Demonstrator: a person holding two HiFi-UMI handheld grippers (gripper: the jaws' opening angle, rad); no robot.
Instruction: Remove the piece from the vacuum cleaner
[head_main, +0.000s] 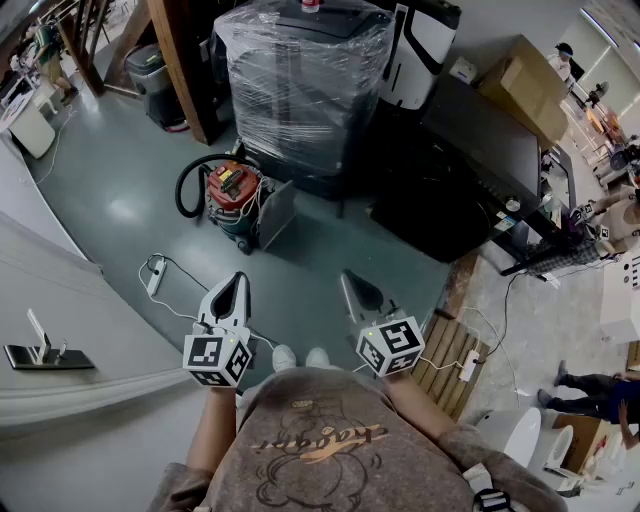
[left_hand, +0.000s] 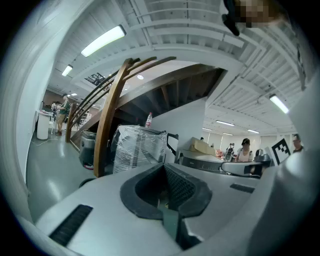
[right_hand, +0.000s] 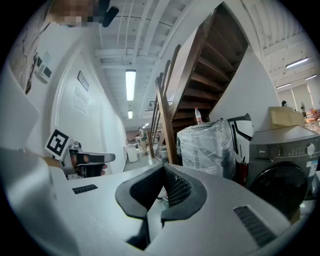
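The vacuum cleaner (head_main: 232, 193), a red drum with a black hose looped at its left, stands on the grey floor ahead of me in the head view. Both grippers are held at waist height, well short of it and pointing toward it. My left gripper (head_main: 238, 282) is shut with nothing in it, and its pads (left_hand: 182, 192) meet in the left gripper view. My right gripper (head_main: 349, 281) is likewise shut and empty, its pads (right_hand: 175, 187) pressed together. Each gripper view catches the other gripper off to one side. I cannot make out which piece of the vacuum is meant.
A large plastic-wrapped appliance (head_main: 300, 80) stands just behind the vacuum, with a dark washing machine (head_main: 470, 170) to its right. A white power strip (head_main: 155, 275) and cables lie on the floor at left. A wooden pallet (head_main: 450, 355) sits by my right foot. Wooden stair posts (head_main: 195, 60) rise at back left.
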